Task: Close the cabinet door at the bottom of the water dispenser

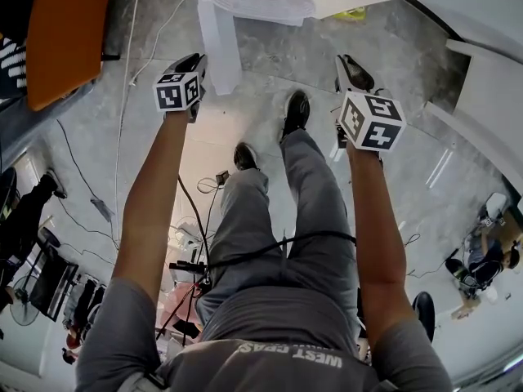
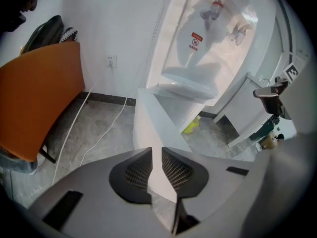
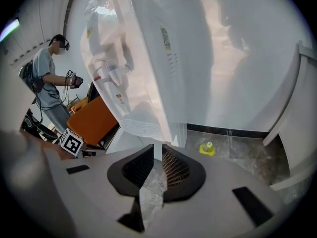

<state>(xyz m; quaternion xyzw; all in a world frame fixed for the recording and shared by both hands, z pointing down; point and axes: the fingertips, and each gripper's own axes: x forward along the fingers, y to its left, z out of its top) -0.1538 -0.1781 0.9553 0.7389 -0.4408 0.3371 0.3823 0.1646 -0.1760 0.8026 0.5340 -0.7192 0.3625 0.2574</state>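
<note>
The white water dispenser [image 2: 208, 48] stands against the wall, its taps and drip tray facing me. Its bottom cabinet door [image 2: 148, 118] stands swung out into the room; from above it shows as a narrow white slab [image 1: 221, 47]. My left gripper [image 1: 194, 65] hovers just left of the door's free end, shut to a thin slit. Through that slit [image 2: 156, 155] the door's near corner shows; contact cannot be made out. My right gripper [image 1: 351, 70] is right of the door, shut and holding nothing [image 3: 157, 152], facing the dispenser's side [image 3: 163, 58].
An orange chair [image 1: 65, 31] stands at the left. White cables [image 2: 104, 128] trail over the grey floor. A yellow object [image 3: 207, 148] lies by the dispenser's base. A white panel [image 1: 490, 104] stands at the right. Another person [image 3: 49, 83] stands beyond the chair.
</note>
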